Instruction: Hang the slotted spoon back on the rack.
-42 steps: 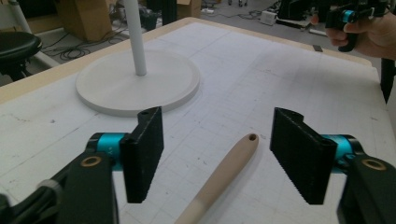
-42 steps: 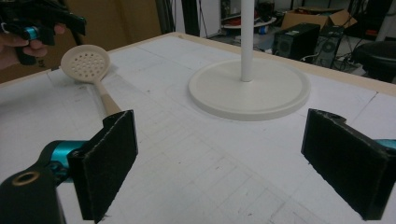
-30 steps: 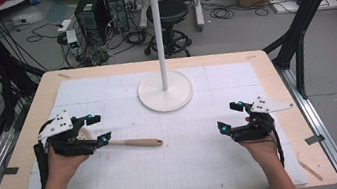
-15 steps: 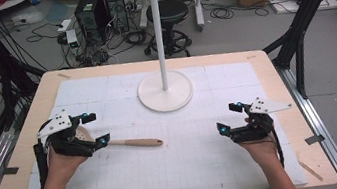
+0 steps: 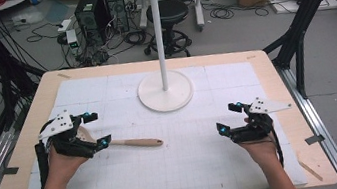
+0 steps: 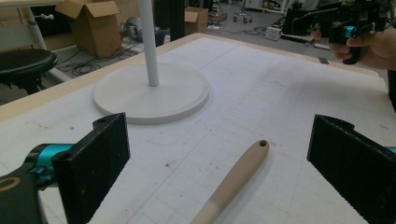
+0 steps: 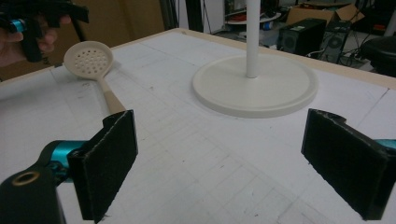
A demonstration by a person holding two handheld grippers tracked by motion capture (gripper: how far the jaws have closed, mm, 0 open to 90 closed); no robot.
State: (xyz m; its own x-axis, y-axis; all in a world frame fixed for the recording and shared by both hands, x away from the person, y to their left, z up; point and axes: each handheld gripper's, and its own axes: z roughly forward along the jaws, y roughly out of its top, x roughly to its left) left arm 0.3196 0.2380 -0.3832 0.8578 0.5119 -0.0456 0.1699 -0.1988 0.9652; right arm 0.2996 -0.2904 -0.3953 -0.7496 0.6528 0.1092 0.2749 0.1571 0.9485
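Note:
A pale slotted spoon [image 5: 138,142] lies flat on the white mat, its bowl toward the left edge. My left gripper [image 5: 98,129] is open around the spoon's neck. Its jaws have just been opening, and the handle [image 6: 238,175] lies on the mat between them, touching neither pad. My right gripper [image 5: 227,117] hovers open at the right side of the mat with nothing between its jaws [image 7: 219,149]. The right gripper view shows the perforated spoon bowl [image 7: 88,58] beside the left gripper [image 7: 28,18].
A white stand with a round base [image 5: 165,91] and a tall pole rises at the back middle of the mat. The wooden table edge [image 5: 274,73] frames the mat. Past the table are a stool, computer cases and cardboard boxes.
The left gripper's jaws stand a little wider around the spoon's neck than a second ago. Both hands and the spoon have kept their places.

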